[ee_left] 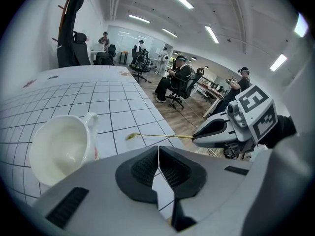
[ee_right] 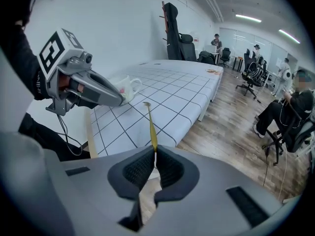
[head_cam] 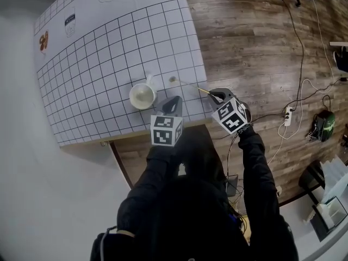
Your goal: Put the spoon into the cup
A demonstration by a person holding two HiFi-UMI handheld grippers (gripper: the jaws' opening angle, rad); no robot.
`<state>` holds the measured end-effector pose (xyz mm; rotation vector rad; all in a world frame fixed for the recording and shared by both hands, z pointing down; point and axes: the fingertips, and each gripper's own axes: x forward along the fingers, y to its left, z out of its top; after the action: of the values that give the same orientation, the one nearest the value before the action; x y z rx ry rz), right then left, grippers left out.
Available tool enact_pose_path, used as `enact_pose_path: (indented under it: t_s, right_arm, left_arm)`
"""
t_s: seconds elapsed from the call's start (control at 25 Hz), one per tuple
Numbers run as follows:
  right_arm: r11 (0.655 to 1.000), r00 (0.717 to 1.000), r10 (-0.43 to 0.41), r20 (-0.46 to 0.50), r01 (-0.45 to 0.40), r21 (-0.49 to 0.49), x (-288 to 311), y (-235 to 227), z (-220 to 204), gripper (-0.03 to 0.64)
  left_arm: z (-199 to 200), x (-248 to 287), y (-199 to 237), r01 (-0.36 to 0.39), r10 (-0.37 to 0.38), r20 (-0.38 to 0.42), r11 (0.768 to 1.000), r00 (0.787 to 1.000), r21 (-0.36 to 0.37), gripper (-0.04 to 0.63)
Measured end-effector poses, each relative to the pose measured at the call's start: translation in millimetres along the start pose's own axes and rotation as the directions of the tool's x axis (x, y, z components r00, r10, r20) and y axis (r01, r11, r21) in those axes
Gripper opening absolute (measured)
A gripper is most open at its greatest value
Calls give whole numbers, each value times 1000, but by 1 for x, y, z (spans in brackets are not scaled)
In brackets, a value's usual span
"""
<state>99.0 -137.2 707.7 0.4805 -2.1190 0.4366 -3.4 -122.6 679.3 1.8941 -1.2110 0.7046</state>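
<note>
Your right gripper [ee_right: 154, 154] is clamped on the spoon [ee_right: 150, 127]. Both jaws press the thin gold handle near its tail end, and the rest of the spoon runs straight out ahead of the jaws.

In the head view the spoon reaches from that gripper across the near right corner of the counter [head_cam: 98, 64]. Its bowl sits over the gridded sheet, to the right of the cup [head_cam: 142, 95] and apart from it. Whether the bowl touches the sheet cannot be told.

The cup is white and stands upright on the counter near the front edge, mouth up, with its handle turned toward the far side. Its inside shows nothing in it.

Your left gripper [ee_left: 158, 150] has its jaws together with nothing between them. It hangs over the front edge of the counter, just beside the cup on the cup's right, pointing steeply down. The spoon crosses ahead of its tips.

The two grippers sit side by side, apart from each other. Wood floor [head_cam: 244, 37] lies to the right of the counter.
</note>
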Motion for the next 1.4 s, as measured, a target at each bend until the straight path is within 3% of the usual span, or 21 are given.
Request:
enact_pose_path:
  t_s: [0.76, 1.04, 1.4]
  right_arm:
    - [995, 988, -57, 143, 69, -75, -65, 19, 90, 31]
    - [982, 986, -16, 168, 47, -184, -71, 47, 126, 31]
    - [954, 994, 56, 93, -26, -300, -37, 87, 141, 31]
  left_arm:
    - [51, -66, 20, -34, 35, 143, 999, 989, -13, 35]
    - [49, -104, 61, -113, 131, 195, 988, 972, -101, 35]
    - [20, -132, 105, -196, 238, 192, 957, 952, -215, 35]
